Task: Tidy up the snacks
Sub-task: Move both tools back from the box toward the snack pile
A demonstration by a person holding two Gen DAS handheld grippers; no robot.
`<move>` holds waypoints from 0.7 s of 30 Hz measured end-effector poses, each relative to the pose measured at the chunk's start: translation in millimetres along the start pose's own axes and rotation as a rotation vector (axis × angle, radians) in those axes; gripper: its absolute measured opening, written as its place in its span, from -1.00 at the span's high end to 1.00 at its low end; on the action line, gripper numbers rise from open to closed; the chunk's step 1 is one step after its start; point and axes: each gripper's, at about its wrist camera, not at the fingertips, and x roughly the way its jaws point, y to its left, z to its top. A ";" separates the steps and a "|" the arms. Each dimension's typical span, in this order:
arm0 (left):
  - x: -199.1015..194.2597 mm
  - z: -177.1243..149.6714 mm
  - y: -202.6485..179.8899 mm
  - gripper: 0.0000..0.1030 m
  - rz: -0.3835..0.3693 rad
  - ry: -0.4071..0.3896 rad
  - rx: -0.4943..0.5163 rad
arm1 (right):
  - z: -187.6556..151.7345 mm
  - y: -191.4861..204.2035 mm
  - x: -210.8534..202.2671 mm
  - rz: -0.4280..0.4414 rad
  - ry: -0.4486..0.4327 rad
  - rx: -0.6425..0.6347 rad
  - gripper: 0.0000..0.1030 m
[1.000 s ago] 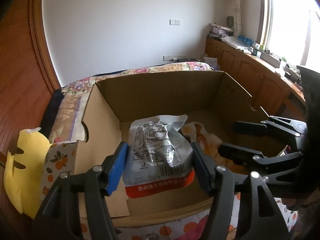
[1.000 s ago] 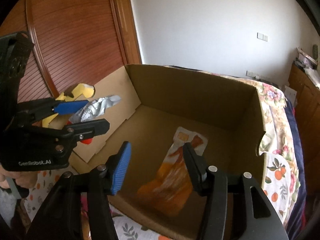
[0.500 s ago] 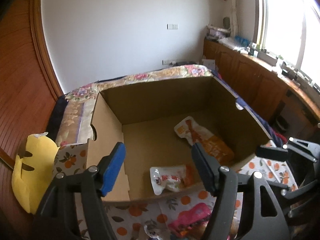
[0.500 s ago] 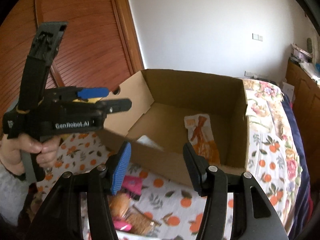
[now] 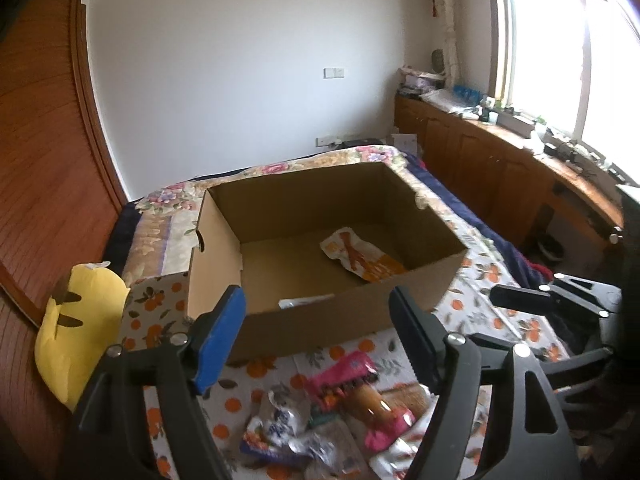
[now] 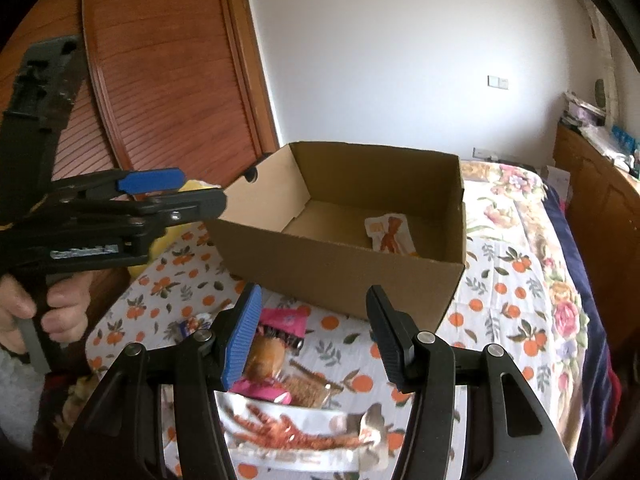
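Both my claws are empty above the snack pile on the bed: left claw spreading wider, right claw released. Next I pick another packet, probably the pink one, for the far cardboard box.

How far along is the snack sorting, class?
Done: an orange-and-white packet and a white packet lie in the cardboard box. In hand: nothing; the opening left claw and right claw are empty. Left: the snack pile on the bedspread.
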 end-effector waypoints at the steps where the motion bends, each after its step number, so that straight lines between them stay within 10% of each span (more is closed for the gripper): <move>1: -5.6 -2.2 -1.7 -0.46 -0.012 -0.002 0.000 | -3.8 2.8 -3.6 -0.003 -0.001 -0.003 -0.08; 21: -72.8 -63.6 -24.9 -0.48 0.026 -0.077 0.082 | -65.9 30.2 -37.7 -0.023 0.027 0.036 -0.12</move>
